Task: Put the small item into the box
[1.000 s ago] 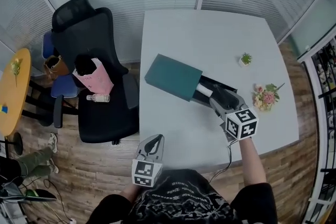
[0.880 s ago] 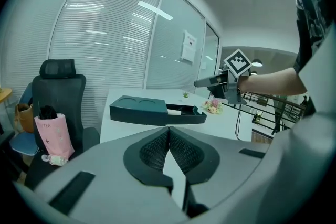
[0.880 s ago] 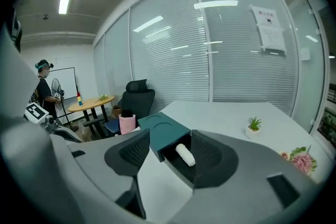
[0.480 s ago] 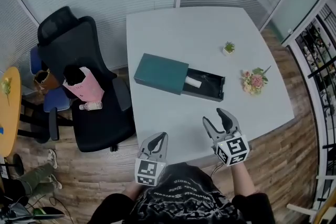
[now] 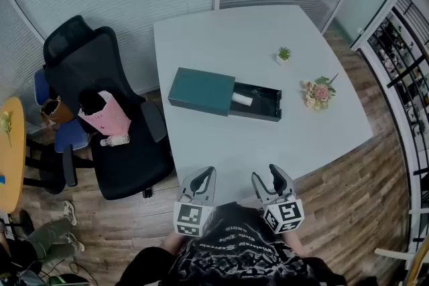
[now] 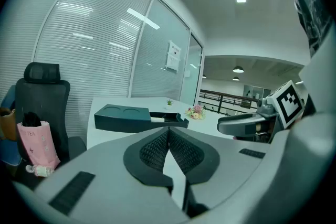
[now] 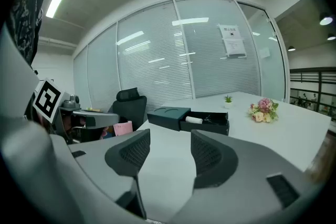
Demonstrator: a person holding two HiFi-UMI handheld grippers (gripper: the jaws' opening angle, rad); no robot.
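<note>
Small item (image 5: 242, 100) is a short white cylinder, like a little roll or tube, and it lies on its side inside the open drawer of the box (image 5: 201, 91), at the end close to the dark green sleeve. It looks light and quite stiff, and its smooth round surface probably lets it roll or slip, so a hold across the middle of its length, with the jaws pressing on the two round sides, seems the safest. It does not look fragile, though what it is made of cannot be told from here. The box stands in the middle of the desk (image 5: 268, 43), well apart from both grippers, which hang at the near edge by the person's body. The left gripper (image 5: 203, 175) has its jaws pressed together with nothing between them, and the right gripper (image 5: 267, 175) has its jaws apart and empty
</note>
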